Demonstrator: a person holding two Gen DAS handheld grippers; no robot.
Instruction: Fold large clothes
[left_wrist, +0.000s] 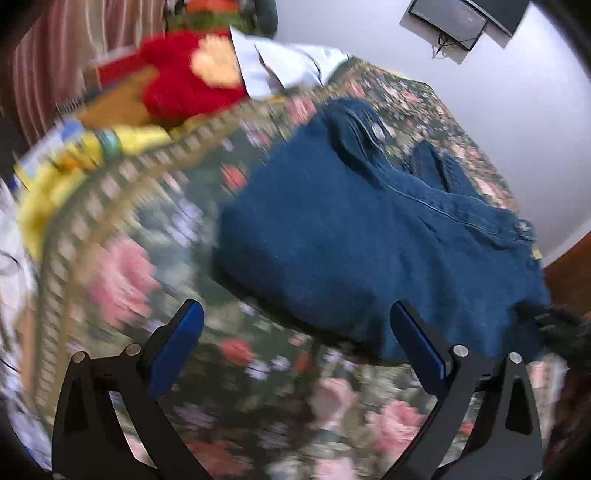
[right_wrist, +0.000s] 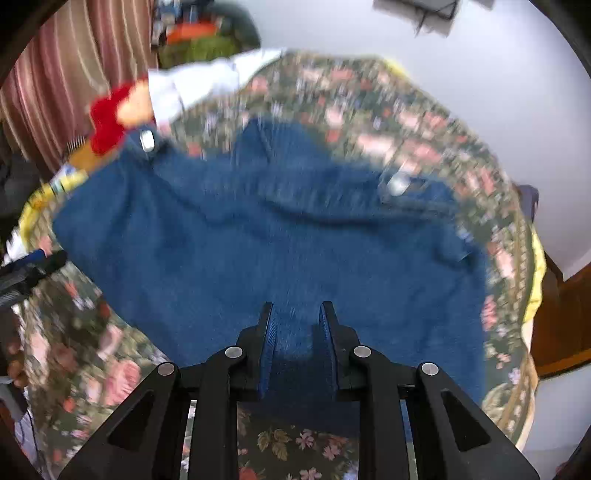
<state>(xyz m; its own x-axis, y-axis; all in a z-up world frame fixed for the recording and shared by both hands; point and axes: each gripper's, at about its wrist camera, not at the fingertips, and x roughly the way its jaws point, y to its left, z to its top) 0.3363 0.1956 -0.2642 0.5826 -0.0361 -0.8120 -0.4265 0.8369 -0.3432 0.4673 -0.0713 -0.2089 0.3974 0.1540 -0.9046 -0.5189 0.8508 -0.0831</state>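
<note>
The fingers of the right gripper (right_wrist: 297, 332) are pinched on the near edge of the blue denim jacket (right_wrist: 266, 240). The fingers of the left gripper (left_wrist: 295, 332) are wide apart and hold nothing, just beside the jacket's near left corner.

The jacket lies in the middle of the bed (right_wrist: 110, 369), on the flowered cover. Its long side seems to run from the near edge to the far edge, collar end far; it is blurry.

With only one side held, the jacket could bunch up or slide crooked. The thick cloth could also slip out.
</note>
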